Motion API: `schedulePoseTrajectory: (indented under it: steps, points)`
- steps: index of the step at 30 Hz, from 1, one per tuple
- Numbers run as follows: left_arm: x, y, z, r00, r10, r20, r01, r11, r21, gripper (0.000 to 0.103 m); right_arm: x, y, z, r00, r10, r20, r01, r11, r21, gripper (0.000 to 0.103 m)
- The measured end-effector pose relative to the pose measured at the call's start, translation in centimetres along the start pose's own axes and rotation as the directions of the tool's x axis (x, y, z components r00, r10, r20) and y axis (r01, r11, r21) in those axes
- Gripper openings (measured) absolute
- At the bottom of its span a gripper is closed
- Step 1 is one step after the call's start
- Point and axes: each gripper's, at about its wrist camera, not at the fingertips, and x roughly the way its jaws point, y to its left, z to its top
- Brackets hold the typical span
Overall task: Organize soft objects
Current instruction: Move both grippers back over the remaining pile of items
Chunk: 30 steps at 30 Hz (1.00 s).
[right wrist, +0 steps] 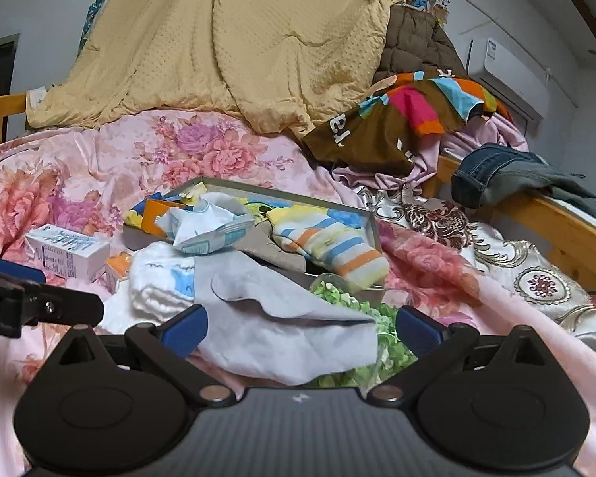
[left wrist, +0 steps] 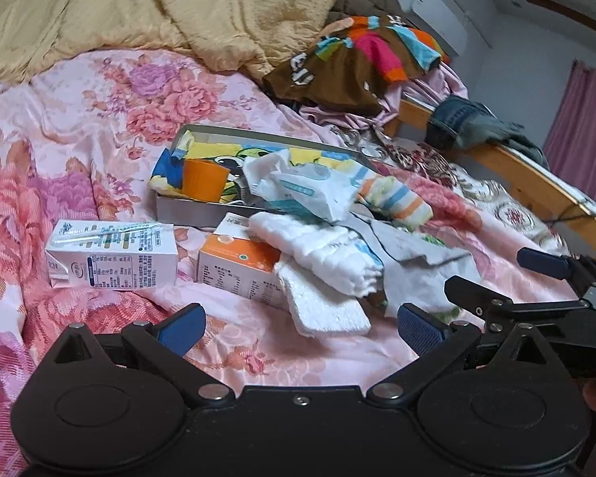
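The bed sheet [left wrist: 99, 119] is shiny, smooth cloth with pink flowers. Ahead of the left gripper [left wrist: 300, 328], the white towel [left wrist: 322, 254] looks fluffy and rough. The tray [left wrist: 186, 214] behind it is dull grey metal. The cup [left wrist: 204, 177] is smooth orange plastic. The milk box [left wrist: 111, 254] is glossy paper.

The left gripper [left wrist: 301, 328] and right gripper [right wrist: 301, 330] are matte black, with round housings, silver pivot screws, angular linkage arms, and blue ribbed fingers [left wrist: 419, 328]. A small white mark sits on the right body.
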Motion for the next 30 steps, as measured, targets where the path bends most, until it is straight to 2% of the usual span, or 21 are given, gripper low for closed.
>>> schedulePoseTrajectory:
  steps: [9, 15, 21, 26, 30]
  points:
    - [1.8, 1.5, 0.4, 1.0, -0.023, 0.008, 0.024, 0.991, -0.13, 0.102, 1.4, -0.2, 0.4, 0.999, 0.04, 0.023, -0.04, 0.999, 0.019, 0.103]
    - [2.6, 1.4, 0.4, 0.998, -0.065, 0.001, 0.064, 0.99, -0.127, 0.102, 2.3, -0.4, 0.3, 0.999, 0.035, 0.001, -0.036, 0.999, 0.015, 0.103]
    - [4.1, 1.3, 0.5, 0.987, -0.159, -0.019, 0.154, 0.975, -0.161, 0.102, 3.0, 0.4, 0.0, 0.999, 0.033, -0.031, -0.035, 0.997, -0.066, 0.103]
    - [4.6, 1.5, 0.5, 0.98, -0.198, -0.012, 0.192, 0.963, -0.189, 0.102, 3.7, 1.2, -0.5, 0.999, 0.035, -0.03, -0.039, 0.992, -0.123, 0.103]
    - [4.3, 1.4, 0.6, 0.979, -0.206, -0.006, 0.201, 0.962, -0.183, 0.092, 4.1, 1.6, -1.0, 1.0, -0.006, 0.012, 0.008, 0.985, -0.173, 0.103]
